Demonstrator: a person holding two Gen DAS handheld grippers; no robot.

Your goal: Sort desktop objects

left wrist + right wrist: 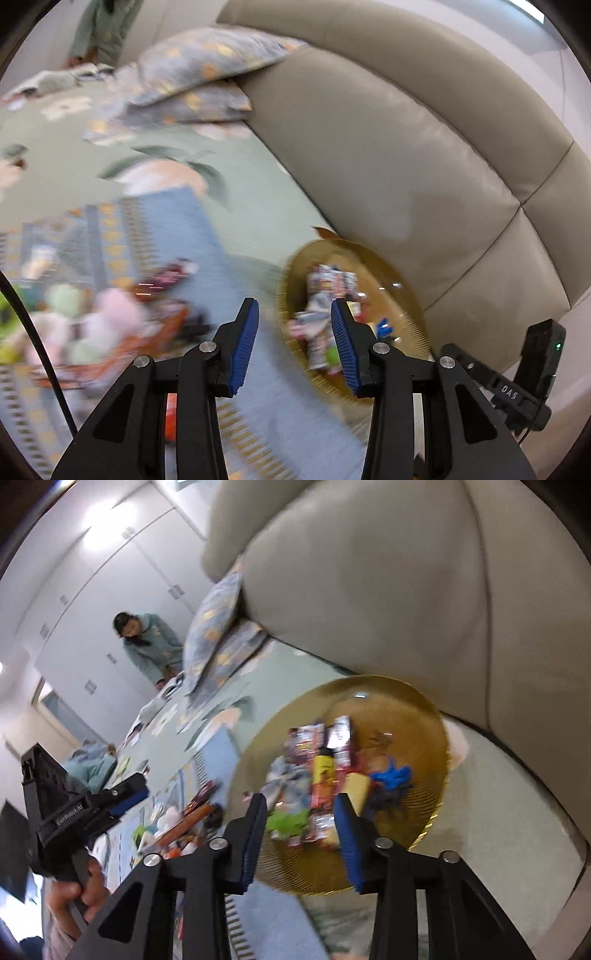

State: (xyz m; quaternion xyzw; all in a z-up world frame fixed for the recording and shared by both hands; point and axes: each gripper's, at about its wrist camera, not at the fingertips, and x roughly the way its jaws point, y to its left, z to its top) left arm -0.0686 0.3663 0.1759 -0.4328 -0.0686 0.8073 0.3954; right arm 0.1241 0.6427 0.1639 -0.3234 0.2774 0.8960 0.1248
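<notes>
The plate [417, 716] lies on the bed [306, 664] just ahead of the right gripper [301, 834], hard against the headboard [369, 590] beyond it. Packets [321, 779] are heaped in the plate, straight past the gripper's fingertips. To the left of that gripper, a second cluster of toys [173, 823] lies on the bed, with the left gripper [122, 797] beside it. Pillows [218, 627] lie farther off, against the headboard. In the left wrist view the plate [410, 291] sits ahead and right of the left gripper [293, 345], toys [92, 325] to its left.
</notes>
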